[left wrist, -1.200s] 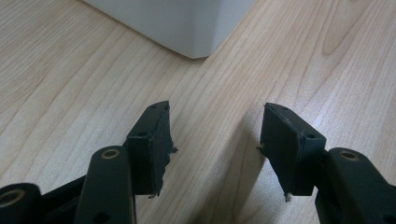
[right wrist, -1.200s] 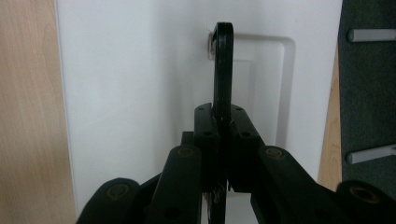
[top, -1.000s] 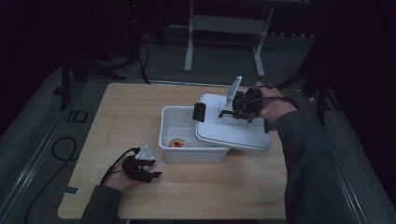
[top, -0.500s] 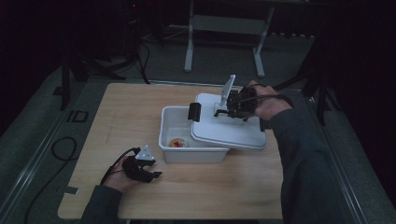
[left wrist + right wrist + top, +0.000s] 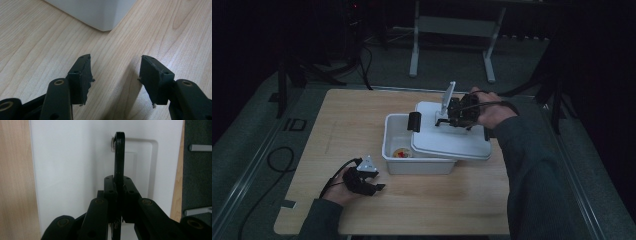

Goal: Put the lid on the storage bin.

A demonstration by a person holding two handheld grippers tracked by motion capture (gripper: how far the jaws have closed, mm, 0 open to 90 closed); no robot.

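Right gripper (image 5: 119, 195) clamped on the black handle (image 5: 119, 155) of the white lid (image 5: 452, 140), lid lying askew over the white bin (image 5: 399, 145) mid-desk; left gripper (image 5: 115, 75) apart near front-left edge; no legible writing

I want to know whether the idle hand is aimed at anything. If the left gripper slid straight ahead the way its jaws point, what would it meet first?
Probably the near corner of the white bin. The left gripper stands open over bare table, nothing between it and that corner, though depth is hard to judge.
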